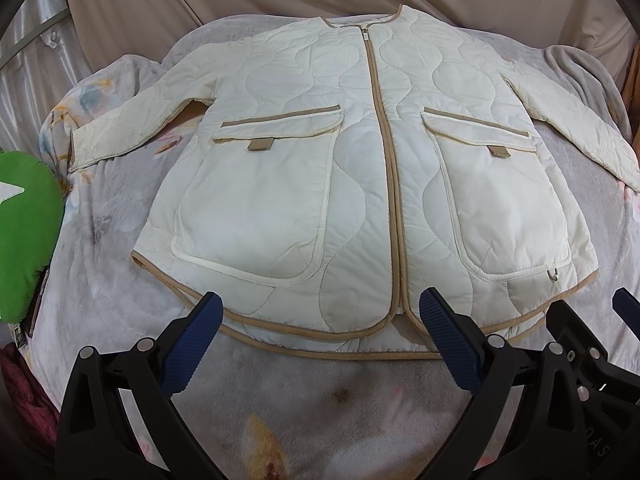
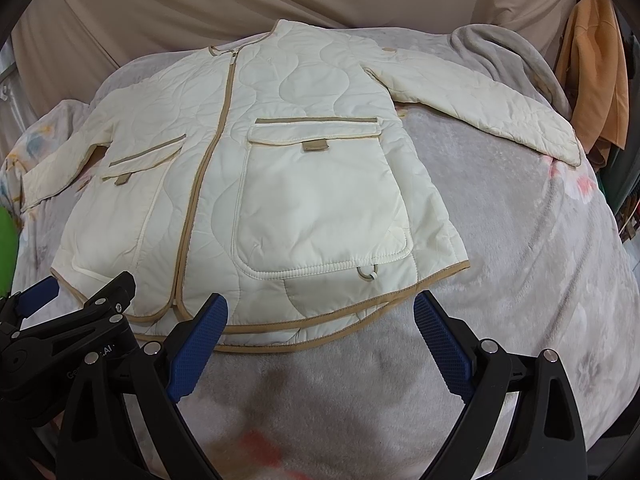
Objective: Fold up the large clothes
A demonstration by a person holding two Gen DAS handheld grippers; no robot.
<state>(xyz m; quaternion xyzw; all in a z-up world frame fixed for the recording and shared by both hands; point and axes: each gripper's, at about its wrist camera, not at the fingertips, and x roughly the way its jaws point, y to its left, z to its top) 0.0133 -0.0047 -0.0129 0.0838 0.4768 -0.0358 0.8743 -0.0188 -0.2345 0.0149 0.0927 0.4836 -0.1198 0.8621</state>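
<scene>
Flat on fleecy blanket point(image 1: 100, 280): puffy quilted cream jacket point(image 1: 360, 160), tan-piped.

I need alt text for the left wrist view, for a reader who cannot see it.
A cream quilted jacket with tan trim lies flat, zipped, sleeves spread, on a grey blanket. The open left gripper hovers at its hem; the right gripper shows at the right edge.

Bare blanket point(image 1: 320, 392) at 6 o'clock, below the jacket point(image 1: 360, 184) hem, is open to both wide-spread grippers. Green cushion point(image 1: 24, 232) blocks 9 o'clock; bunched grey throw point(image 2: 516, 64) and hanging orange garment point(image 2: 596, 80) crowd 2 o'clock.
</scene>
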